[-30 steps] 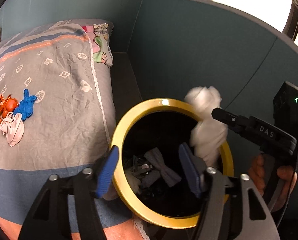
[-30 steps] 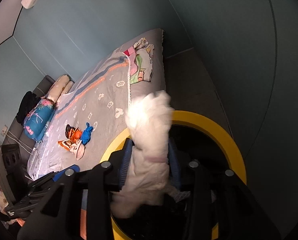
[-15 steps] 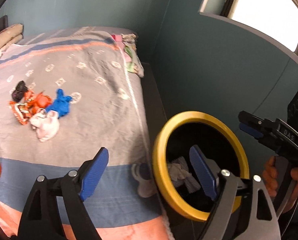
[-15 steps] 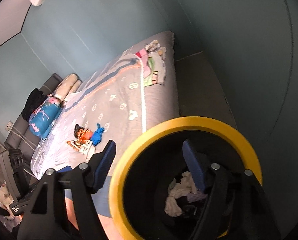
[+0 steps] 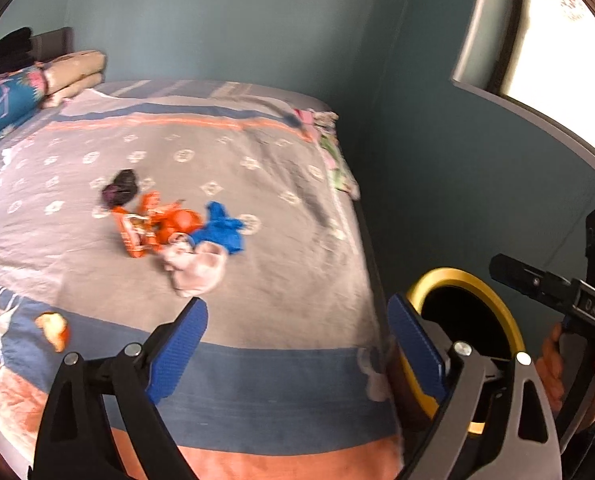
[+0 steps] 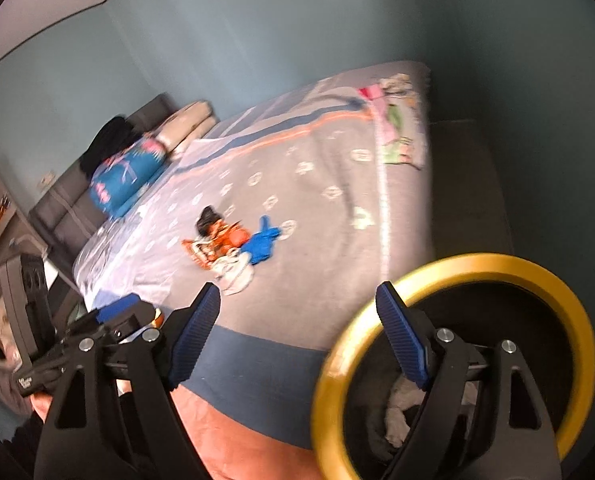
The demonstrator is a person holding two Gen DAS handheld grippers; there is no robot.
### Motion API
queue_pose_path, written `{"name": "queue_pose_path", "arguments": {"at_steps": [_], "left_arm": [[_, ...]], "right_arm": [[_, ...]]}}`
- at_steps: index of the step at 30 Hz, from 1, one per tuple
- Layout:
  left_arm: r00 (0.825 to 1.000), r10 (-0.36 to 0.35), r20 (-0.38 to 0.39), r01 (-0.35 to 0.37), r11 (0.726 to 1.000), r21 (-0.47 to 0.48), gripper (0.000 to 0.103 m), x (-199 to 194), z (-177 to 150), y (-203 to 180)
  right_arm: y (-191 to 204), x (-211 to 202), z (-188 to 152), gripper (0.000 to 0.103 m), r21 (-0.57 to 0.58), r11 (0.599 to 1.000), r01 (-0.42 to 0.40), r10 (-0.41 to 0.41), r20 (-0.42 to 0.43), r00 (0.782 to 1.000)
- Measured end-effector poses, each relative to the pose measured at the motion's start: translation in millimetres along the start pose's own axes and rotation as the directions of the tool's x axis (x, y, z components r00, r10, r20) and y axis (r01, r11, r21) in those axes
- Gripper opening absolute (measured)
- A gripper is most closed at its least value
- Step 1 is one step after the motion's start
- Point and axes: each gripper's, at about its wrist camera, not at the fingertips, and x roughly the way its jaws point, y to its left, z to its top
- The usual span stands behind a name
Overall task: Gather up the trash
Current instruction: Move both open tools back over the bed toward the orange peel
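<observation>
The left hand-held gripper [image 5: 297, 344] and right hand-held gripper [image 6: 297, 338] are seen empty, jaws opening, aimed at the bed [image 5: 281, 280], where the trash pile [image 5: 177, 228] lies mid-cover. The yellow-rimmed bin [image 6: 457, 268] is kept beside the bed for short drops.

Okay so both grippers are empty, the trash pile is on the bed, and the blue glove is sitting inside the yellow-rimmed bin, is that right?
Not quite. The crumpled blue glove is not inside the yellow-rimmed black bin; it lies on the grey patterned bedspread among the trash pile, as both wrist views show. The rest holds: the left gripper and right gripper have nothing between their opening jaws.
</observation>
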Motion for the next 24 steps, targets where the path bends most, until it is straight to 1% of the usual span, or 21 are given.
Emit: {"name": "queue_pose_path", "arguments": {"at_steps": [3, 6, 9, 14, 19, 24], "left_arm": [[0.999, 0.036, 0.014, -0.036, 0.999, -0.033, 0.088, -7, 0, 26], [0.998, 0.068, 0.019, -0.066, 0.996, -0.053, 0.089, -11, -1, 46], [0.995, 0.102, 0.011, -0.101, 0.992, -0.071, 0.089, -13, -2, 67], [0.985, 0.172, 0.003, -0.171, 0.982, -0.085, 0.089, -18, -6, 103], [0.971, 0.238, -0.012, -0.238, 0.964, -0.115, 0.089, -17, -11, 143], [0.963, 0.268, -0.039, -0.270, 0.949, -0.162, 0.089, -8, -17, 177]], "right_arm": [[34, 12, 1, 0.077, -0.094, 0.996, 0.002, -0.001, 0.014, 1.000], [61, 19, 0, 0.077, -0.162, 0.986, 0.022, -0.015, 0.040, 0.999], [86, 30, 2, 0.077, -0.218, 0.975, 0.033, -0.023, 0.046, 0.999], [110, 52, 8, 0.077, -0.248, 0.968, 0.026, -0.020, 0.027, 0.999], [123, 89, 17, 0.080, -0.237, 0.972, 0.010, -0.012, -0.008, 1.000], [134, 134, 22, 0.081, -0.236, 0.972, 0.013, -0.026, -0.052, 0.998]]}}
